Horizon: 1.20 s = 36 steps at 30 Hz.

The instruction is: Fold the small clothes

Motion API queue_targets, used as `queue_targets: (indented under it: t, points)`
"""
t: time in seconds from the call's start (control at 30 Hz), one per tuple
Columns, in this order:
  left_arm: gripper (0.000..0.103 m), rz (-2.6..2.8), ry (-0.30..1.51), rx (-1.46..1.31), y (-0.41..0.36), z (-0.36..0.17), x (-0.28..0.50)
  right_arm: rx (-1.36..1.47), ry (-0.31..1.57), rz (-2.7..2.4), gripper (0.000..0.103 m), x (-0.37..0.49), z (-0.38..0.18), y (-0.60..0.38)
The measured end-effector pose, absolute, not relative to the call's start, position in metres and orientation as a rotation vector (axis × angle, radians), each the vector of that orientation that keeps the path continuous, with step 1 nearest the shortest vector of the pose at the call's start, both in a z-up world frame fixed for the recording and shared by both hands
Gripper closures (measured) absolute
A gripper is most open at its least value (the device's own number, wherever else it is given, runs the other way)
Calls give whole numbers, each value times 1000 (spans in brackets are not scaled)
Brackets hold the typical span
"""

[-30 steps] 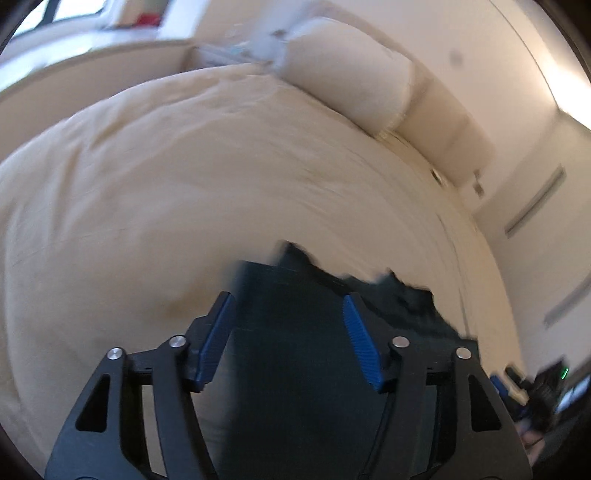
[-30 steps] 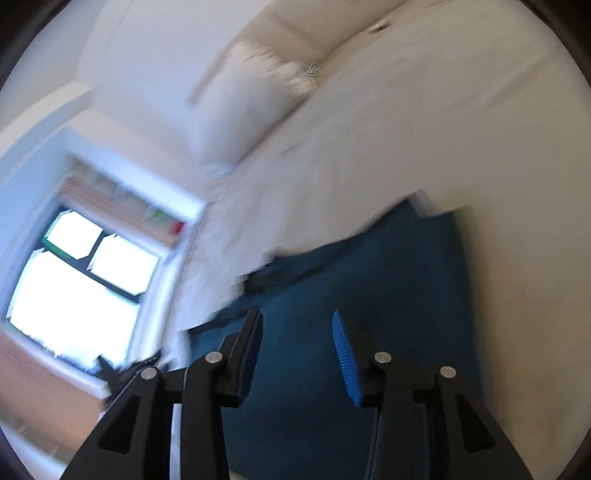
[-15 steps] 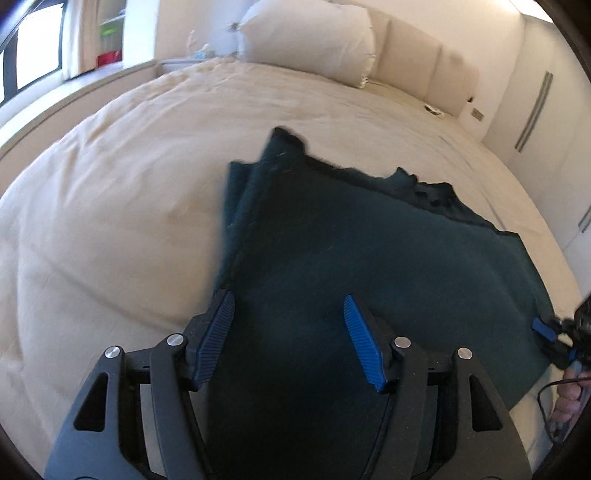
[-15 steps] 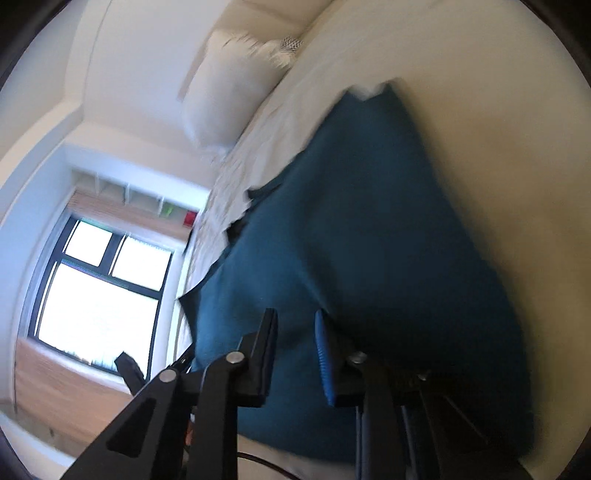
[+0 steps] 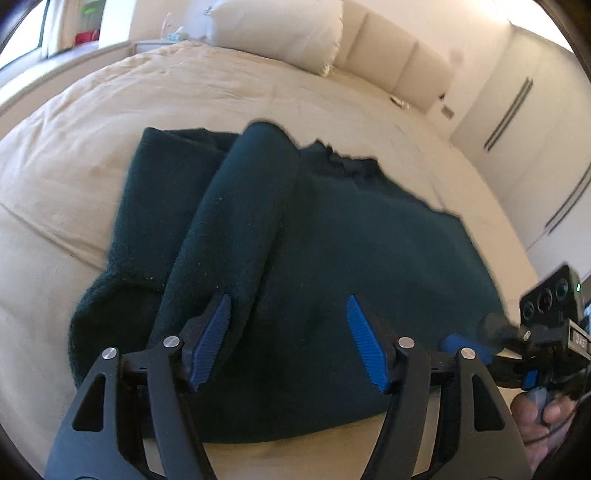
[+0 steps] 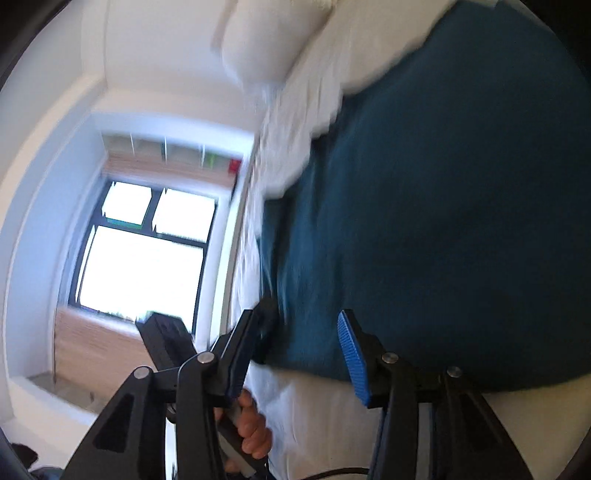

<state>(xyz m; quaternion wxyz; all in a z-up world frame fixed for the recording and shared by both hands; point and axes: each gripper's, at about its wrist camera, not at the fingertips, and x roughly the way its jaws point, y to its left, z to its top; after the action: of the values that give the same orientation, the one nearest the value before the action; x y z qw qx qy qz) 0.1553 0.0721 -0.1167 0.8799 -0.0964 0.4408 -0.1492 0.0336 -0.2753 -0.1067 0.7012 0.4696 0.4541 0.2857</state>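
Note:
A dark teal fleece garment (image 5: 332, 266) lies spread on the cream bed (image 5: 92, 129), with one sleeve folded over its left part. My left gripper (image 5: 288, 332) is open and empty, just above the garment's near edge. My right gripper (image 6: 295, 350) is open and empty over the same garment (image 6: 443, 221), at its near edge. The right gripper's body also shows at the right edge of the left wrist view (image 5: 532, 343).
A white pillow (image 5: 277, 29) and padded headboard (image 5: 399, 62) lie at the far end of the bed. Wardrobe doors (image 5: 535, 110) stand to the right. A window (image 6: 140, 251) and a shelf with small items (image 6: 184, 158) are beyond the bed's left side.
The garment has come down flat on the bed and a sleeve now lies folded over it. My right gripper has opened from nearly shut. Both grippers have drawn back to the near edge.

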Motion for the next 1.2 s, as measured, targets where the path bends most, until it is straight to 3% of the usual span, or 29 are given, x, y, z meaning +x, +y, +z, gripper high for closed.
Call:
queue_targets:
  t: [0.03,0.1,0.17,0.33,0.47,0.7,0.83,0.93,1.2]
  points:
    - [39,-302,913,-183,74,-118,154,1021,1051,616,57,36,-116,-269]
    - [39,-260,899,-179,88,-118,151,1033,1063,588,69,35,-129,-274]
    - [39,-222,887,-241,113,-117,148,1053,1048,555,69,30,-132,-292]
    - [38,38,894,-365,194,-122,141,1062,969,403,60,16,-120,-343]
    - [38,171,811,-500,238,-104,127,1047,929,345,45,4,-109,-359]
    - [38,-107,759,-323,146,-63,158,970,951,434,44,15,-99,-331]
    - [37,-142,814,-157,91,-82,207,927,973,464,45,35,-100,-315]
    - [38,-111,980,-85,77,-123,239,911,979,449,47,40,-108,-325]
    - [37,-119,933,-36,79,-129,225,1009,820,265,58,25,-109,-399]
